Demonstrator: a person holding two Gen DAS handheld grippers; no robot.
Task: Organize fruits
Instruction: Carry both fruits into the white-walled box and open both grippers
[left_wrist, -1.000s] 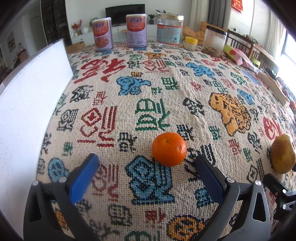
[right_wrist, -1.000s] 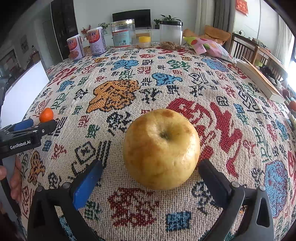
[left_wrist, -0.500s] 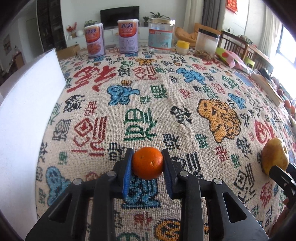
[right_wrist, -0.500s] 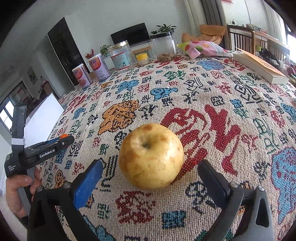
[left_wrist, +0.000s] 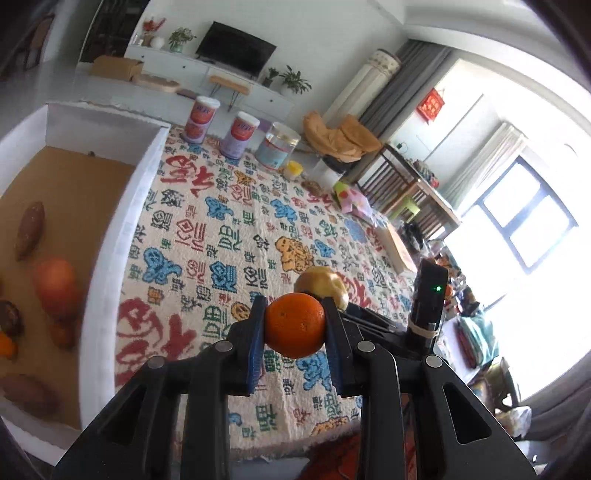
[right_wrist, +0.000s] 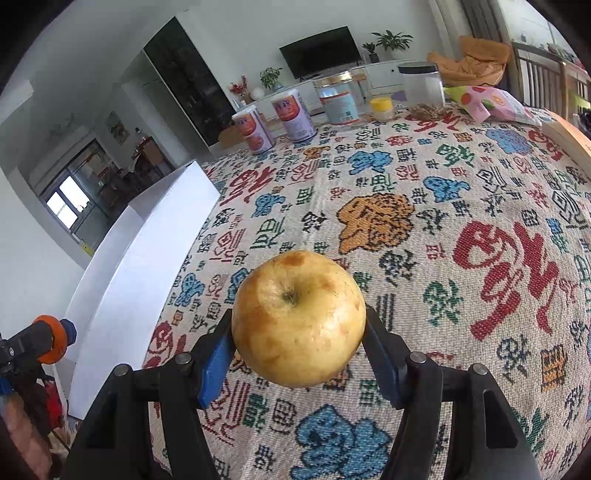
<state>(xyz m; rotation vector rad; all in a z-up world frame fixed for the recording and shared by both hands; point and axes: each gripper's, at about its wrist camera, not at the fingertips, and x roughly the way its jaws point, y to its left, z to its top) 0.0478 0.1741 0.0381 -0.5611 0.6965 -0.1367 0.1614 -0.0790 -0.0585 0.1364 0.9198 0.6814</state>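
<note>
While up off the tablecloth (right_wrist: 461, 206): left gripper (left_wrist: 295, 326) squeezing the orange (left_wrist: 294, 325), right gripper (right_wrist: 298, 332) squeezing the apple (right_wrist: 298, 317).

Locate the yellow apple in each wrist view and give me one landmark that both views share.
Left wrist: the yellow apple sits just right of centre, partly hidden behind the orange clamped in the left gripper.
Right wrist: it fills the lower centre, clamped in the right gripper.
Shared landmark: the two purple cans at the table's far edge.
</note>
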